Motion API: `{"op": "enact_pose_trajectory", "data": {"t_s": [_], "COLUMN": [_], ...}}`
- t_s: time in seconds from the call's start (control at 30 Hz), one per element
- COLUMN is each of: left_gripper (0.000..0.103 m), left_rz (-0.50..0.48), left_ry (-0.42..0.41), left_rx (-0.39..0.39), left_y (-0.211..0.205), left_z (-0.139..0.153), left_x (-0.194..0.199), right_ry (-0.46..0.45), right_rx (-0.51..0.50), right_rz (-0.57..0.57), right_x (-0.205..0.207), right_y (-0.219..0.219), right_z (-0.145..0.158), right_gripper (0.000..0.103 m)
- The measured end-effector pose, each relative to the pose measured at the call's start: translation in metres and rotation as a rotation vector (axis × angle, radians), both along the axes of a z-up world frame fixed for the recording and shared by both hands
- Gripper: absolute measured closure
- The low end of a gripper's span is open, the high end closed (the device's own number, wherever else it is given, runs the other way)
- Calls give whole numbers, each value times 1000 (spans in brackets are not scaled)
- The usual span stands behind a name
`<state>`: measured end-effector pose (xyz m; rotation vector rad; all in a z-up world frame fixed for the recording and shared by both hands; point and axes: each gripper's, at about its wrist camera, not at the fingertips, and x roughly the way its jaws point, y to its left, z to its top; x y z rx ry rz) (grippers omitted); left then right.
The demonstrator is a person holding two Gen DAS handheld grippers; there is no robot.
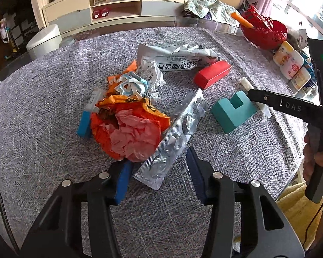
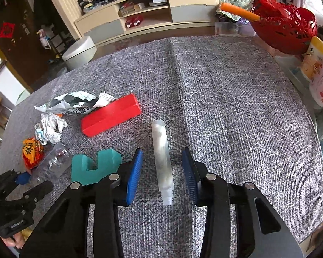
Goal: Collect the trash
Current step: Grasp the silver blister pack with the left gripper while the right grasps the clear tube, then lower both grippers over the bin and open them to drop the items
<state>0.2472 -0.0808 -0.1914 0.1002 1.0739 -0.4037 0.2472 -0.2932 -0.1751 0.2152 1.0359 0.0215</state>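
Both grippers were caught mid-grab with jaws part-spread and nothing pinched yet. Left gripper [image 1: 159, 172] was set astride the near end of a foil blister pack [image 1: 174, 142], pads either side with gaps visible, orange wrapper [image 1: 129, 129] touching the left pad side. Right gripper [image 2: 161, 176] was straddled over a clear plastic tube [image 2: 162, 163] lying lengthwise between the pads on the grey table cloth [image 2: 236, 118], daylight seen on both sides. For a clean pick, the tube should probably be kept centred as the pads come together, since it looked likely to roll. The blister pack was judged flimsy; only the foil should be caught, not the wrapper. Teal block [image 2: 94, 167] sat just beside the right gripper's left pad and should be avoided.
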Motion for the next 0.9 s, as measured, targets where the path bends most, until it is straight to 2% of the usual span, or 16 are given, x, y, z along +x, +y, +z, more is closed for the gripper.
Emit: {"op": "enact_pose_trajectory", "data": {"t_s": [0.1,0.23,0.6,0.9], "left_gripper": [73,74,76,76], "left_rz": [-3,1,-11,10], "left_ry": [6,6,11,29], "left_rx": [-9,-6,3,-21], "left_y": [1,2,5,21], "left_z": [1,1,1,5], "left_x": [-3,-7,-47,-104], "right_ry": [-1,5,36,48], "right_rx": [-13,-29,-31,-3], "right_rz": [-5,-8,22,79], "right_x": [-2,-5,-52,-111], "right_y": [-2,-8,-1,22], "right_z": [0,-1,1,5], "right_gripper": [72,87,88,88]}}
